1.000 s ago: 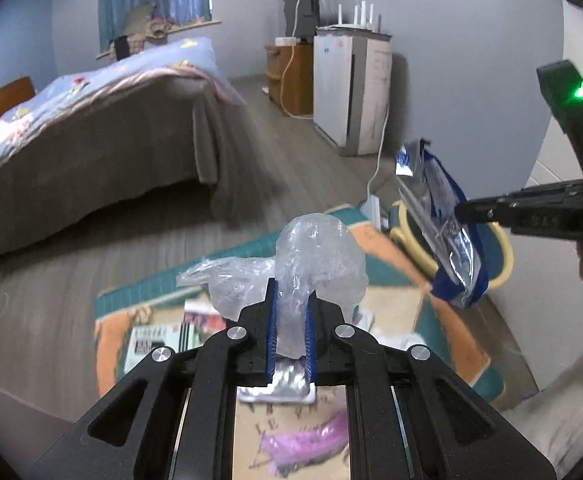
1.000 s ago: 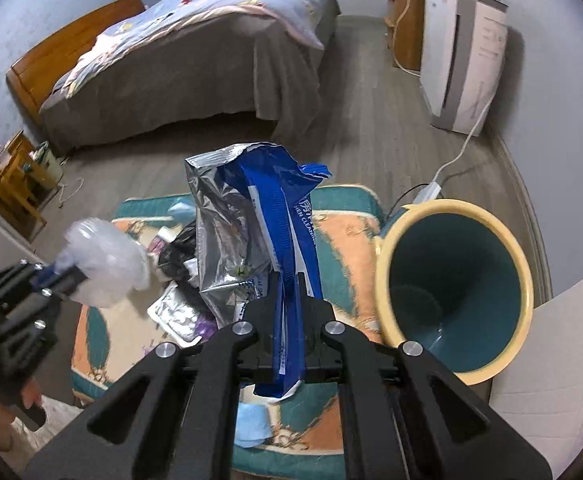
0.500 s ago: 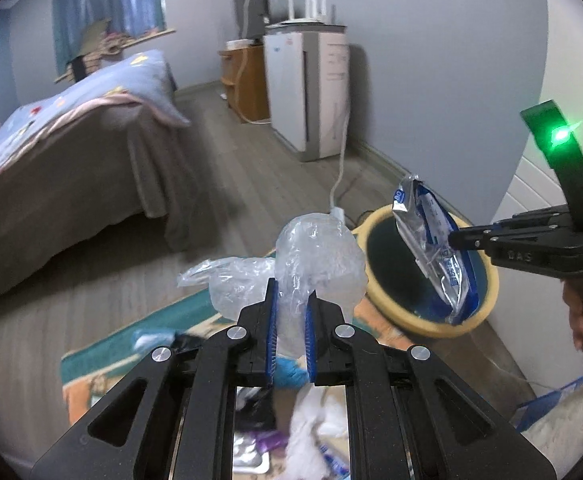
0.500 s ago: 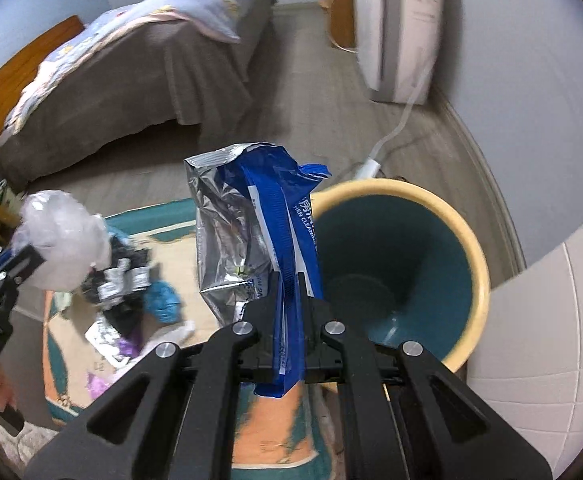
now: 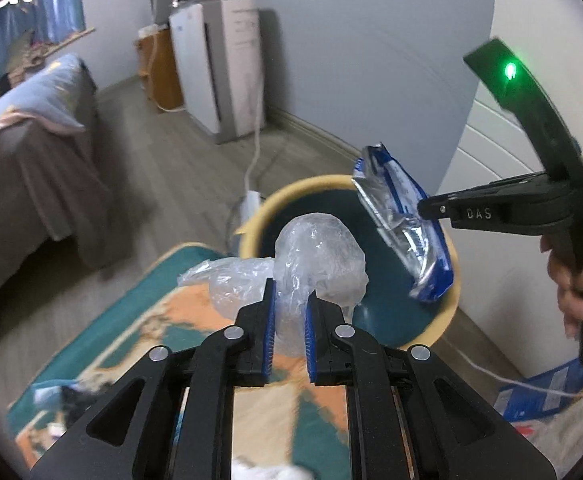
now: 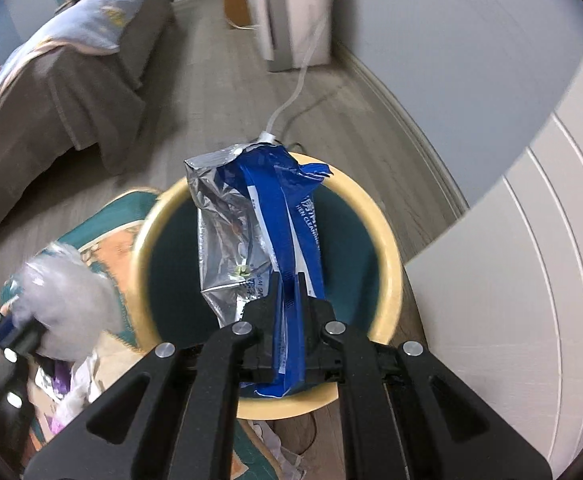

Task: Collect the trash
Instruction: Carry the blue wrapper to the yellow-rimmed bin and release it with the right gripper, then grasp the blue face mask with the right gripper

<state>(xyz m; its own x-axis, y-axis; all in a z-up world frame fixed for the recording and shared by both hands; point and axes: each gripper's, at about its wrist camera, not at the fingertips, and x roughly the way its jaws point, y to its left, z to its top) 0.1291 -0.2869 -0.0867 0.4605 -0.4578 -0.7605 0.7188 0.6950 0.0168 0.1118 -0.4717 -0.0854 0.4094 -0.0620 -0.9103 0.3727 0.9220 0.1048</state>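
At the far left stands a bed [image 6: 71, 60] with a grey skirt and a pale blue cover, on a wood-look floor [image 6: 211, 80]. Nearer lies a teal and orange rug [image 5: 163, 320], with loose scraps of litter [image 6: 71, 384] along its near edge. The left gripper [image 5: 289, 320] is clamped on a crumpled clear plastic bag [image 5: 315, 256], which hangs above the corner of the rug, right at the rim of the bin [image 5: 287, 200]. The bin, yellow-rimmed and dark teal inside, stands on the floor just off the rug's corner, near the white cupboard door [image 6: 511, 280]. The right gripper [image 6: 289, 300] is shut tight on a blue and silver foil packet [image 6: 251, 224], held straight over the mouth of the bin. A person's hand [image 5: 579, 276] grips that tool's handle. Behind the bin a white cable [image 6: 299, 88] runs to a white cabinet [image 5: 219, 72] by the wall.
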